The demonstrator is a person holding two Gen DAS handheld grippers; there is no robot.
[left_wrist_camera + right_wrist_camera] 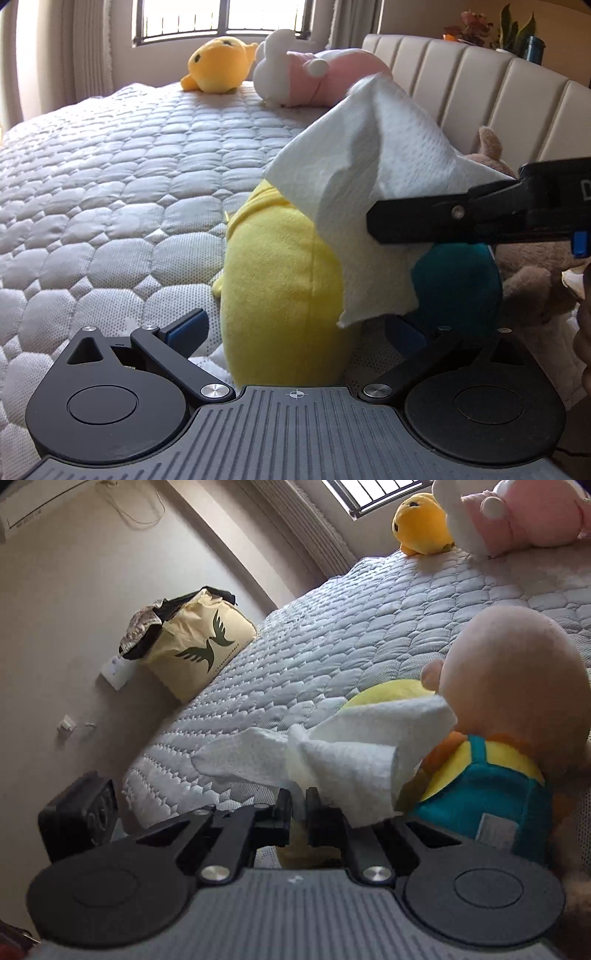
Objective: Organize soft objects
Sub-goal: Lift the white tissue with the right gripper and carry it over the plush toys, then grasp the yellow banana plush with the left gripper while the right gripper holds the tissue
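Observation:
My right gripper [298, 805] is shut on a white paper towel [332, 753] and holds it over the plush toys; in the left wrist view the towel [369, 184] hangs from that gripper's black fingers [424, 218]. My left gripper [295, 332] is open around a yellow plush [284, 288] lying on the quilted bed [110, 177]. A doll with a tan head [517, 679] and teal overalls [491, 797] sits beside the yellow plush. An orange plush [218, 64] and a pink and white plush [317, 75] lie at the far end of the bed.
A padded headboard [480, 85] runs along the right. A brown plush [524, 280] sits against it. A tan bag [199, 646] stands beside the bed by the wall. A black device [77, 816] sits on the floor near the bed corner.

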